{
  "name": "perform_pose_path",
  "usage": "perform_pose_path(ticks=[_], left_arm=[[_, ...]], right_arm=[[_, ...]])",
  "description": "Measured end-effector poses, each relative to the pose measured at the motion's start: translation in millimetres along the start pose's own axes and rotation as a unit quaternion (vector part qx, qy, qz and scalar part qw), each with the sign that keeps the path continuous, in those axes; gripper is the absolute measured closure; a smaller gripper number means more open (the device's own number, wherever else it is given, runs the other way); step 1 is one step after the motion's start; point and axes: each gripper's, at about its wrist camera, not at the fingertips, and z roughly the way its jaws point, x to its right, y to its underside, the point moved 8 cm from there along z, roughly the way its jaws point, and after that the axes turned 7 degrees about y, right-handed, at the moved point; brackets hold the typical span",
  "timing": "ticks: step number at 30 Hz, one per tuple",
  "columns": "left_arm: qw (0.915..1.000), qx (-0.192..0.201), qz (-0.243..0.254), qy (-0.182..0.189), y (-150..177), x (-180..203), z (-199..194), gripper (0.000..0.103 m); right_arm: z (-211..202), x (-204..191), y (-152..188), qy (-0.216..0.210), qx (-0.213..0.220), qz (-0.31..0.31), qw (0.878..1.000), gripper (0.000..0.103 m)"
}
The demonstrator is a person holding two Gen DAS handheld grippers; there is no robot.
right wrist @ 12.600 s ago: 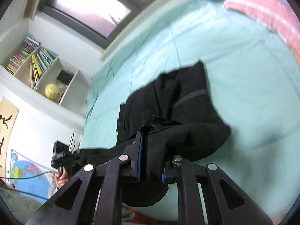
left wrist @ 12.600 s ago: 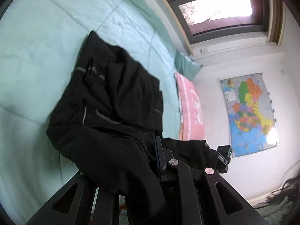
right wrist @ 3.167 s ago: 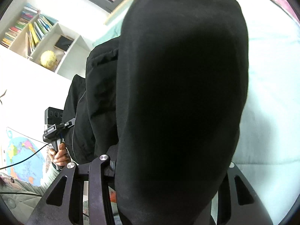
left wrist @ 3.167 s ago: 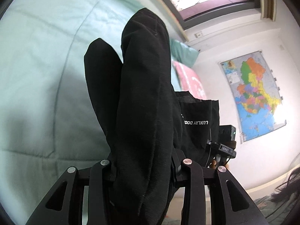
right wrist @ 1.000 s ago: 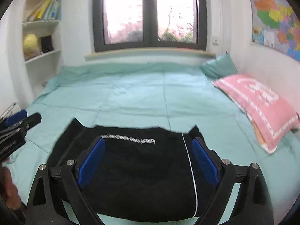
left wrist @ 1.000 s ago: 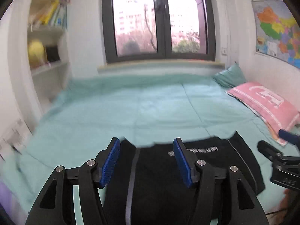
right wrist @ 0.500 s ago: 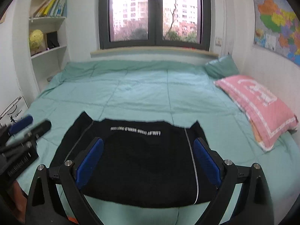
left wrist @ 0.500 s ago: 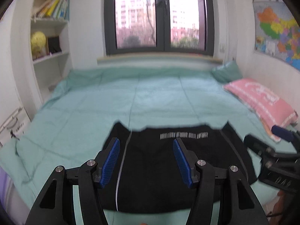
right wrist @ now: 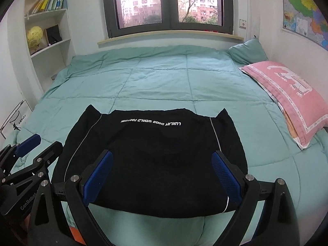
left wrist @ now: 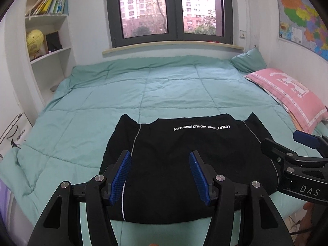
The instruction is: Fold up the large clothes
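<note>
Left wrist view shows my left gripper [left wrist: 160, 174] with jaws spread, holding nothing; my right gripper [right wrist: 162, 176] is spread wider, also free. The black garment [left wrist: 184, 164] lies folded flat on the bed [left wrist: 164, 86]. I judge one fold is done; next I'd pinch a side edge.

The left claw [left wrist: 160, 176] and right claw [right wrist: 162, 176] were black, with blue bumpy pads [left wrist: 121, 176] and round silver screws [left wrist: 218, 177]. White letters marked their sides.
</note>
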Motion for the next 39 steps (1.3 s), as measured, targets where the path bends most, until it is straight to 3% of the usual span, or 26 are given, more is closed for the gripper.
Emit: perform_pose_path(ticks=[7,39], left_arm=[[0.9998,-0.007,0.004,-0.019,0,-6,3,0.042],[0.9993,-0.035,-0.001,-0.012,7,-7,17,0.042]], right_arm=[[6,1,3,-0.013,-0.009,0.0,1.0,0.006],[27,-9,13,-0.031,-0.042,0.012,0.999,0.006]])
